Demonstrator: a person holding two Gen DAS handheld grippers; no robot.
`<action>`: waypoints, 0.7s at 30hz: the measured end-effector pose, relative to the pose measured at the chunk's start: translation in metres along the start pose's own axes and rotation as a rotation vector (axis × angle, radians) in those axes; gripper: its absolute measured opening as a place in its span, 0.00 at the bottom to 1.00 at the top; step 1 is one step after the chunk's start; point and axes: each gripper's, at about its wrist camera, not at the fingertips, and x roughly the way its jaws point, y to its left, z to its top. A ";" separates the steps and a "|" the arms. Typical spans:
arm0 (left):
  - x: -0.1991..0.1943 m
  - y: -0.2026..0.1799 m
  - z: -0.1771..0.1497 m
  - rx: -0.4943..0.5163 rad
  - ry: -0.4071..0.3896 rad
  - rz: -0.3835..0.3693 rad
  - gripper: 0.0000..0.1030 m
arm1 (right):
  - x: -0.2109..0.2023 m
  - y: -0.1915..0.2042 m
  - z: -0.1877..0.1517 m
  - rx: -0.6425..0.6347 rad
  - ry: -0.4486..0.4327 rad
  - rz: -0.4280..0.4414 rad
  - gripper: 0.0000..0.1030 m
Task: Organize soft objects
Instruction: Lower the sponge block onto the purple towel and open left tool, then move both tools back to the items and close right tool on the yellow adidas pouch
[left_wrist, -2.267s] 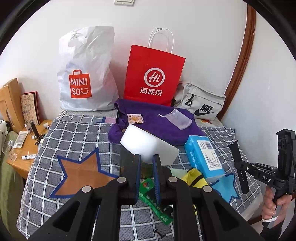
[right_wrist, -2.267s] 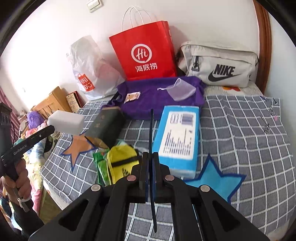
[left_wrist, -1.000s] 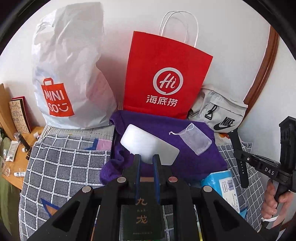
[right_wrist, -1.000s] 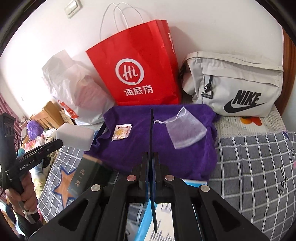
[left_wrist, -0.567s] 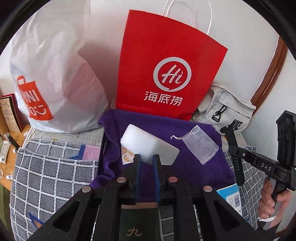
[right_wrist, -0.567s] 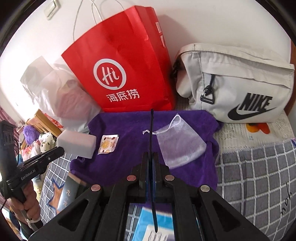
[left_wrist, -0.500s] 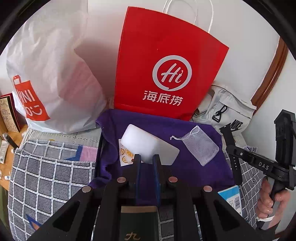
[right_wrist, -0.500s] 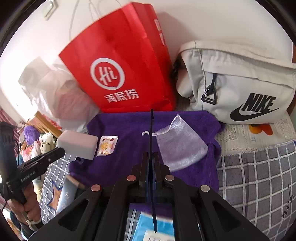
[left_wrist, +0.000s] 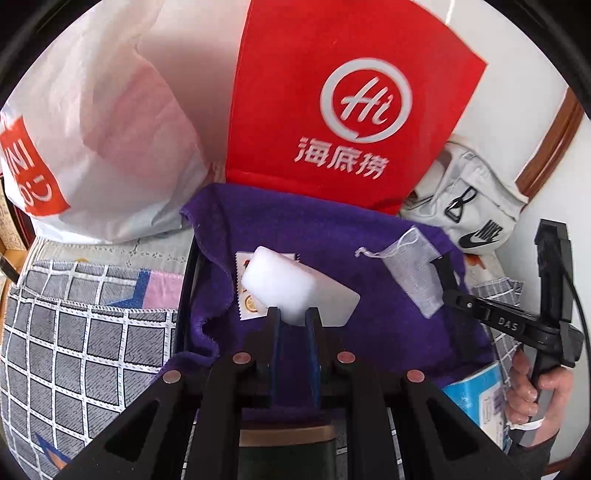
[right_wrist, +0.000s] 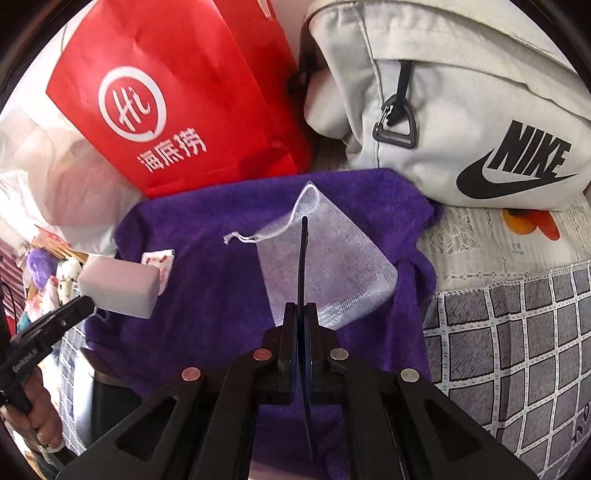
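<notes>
My left gripper (left_wrist: 292, 314) is shut on a white sponge block (left_wrist: 280, 282) and holds it above the purple towel (left_wrist: 332, 240), over a small orange-print sachet (left_wrist: 246, 304). The sponge also shows in the right wrist view (right_wrist: 118, 291) at the left. My right gripper (right_wrist: 302, 306) is shut on a thin dark flat strip (right_wrist: 303, 258) that sticks forward over a white mesh drawstring pouch (right_wrist: 332, 266) lying on the towel (right_wrist: 207, 266). The right gripper shows in the left wrist view (left_wrist: 441, 266) by the pouch (left_wrist: 413, 266).
A red paper bag (left_wrist: 343, 103) and a white Miniso plastic bag (left_wrist: 92, 129) stand behind the towel against the wall. A grey Nike pouch (right_wrist: 461, 110) lies at the right. A grey checked bedcover (left_wrist: 74, 332), a blue tissue pack (left_wrist: 480, 395) and a dark box (left_wrist: 288, 454) lie nearer.
Both grippers have moved forward and lower toward the purple towel. The sponge now hangs over the sachet and the strip's tip is over the mesh pouch.
</notes>
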 end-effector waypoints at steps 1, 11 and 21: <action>0.003 0.001 -0.001 0.000 0.011 0.002 0.14 | 0.002 0.000 0.000 -0.002 0.006 0.005 0.04; 0.008 0.015 -0.013 -0.011 0.095 -0.012 0.33 | 0.003 -0.005 -0.003 -0.003 0.016 0.009 0.05; -0.026 0.045 -0.025 -0.067 0.052 0.067 0.59 | -0.029 0.003 -0.008 -0.014 -0.043 0.020 0.33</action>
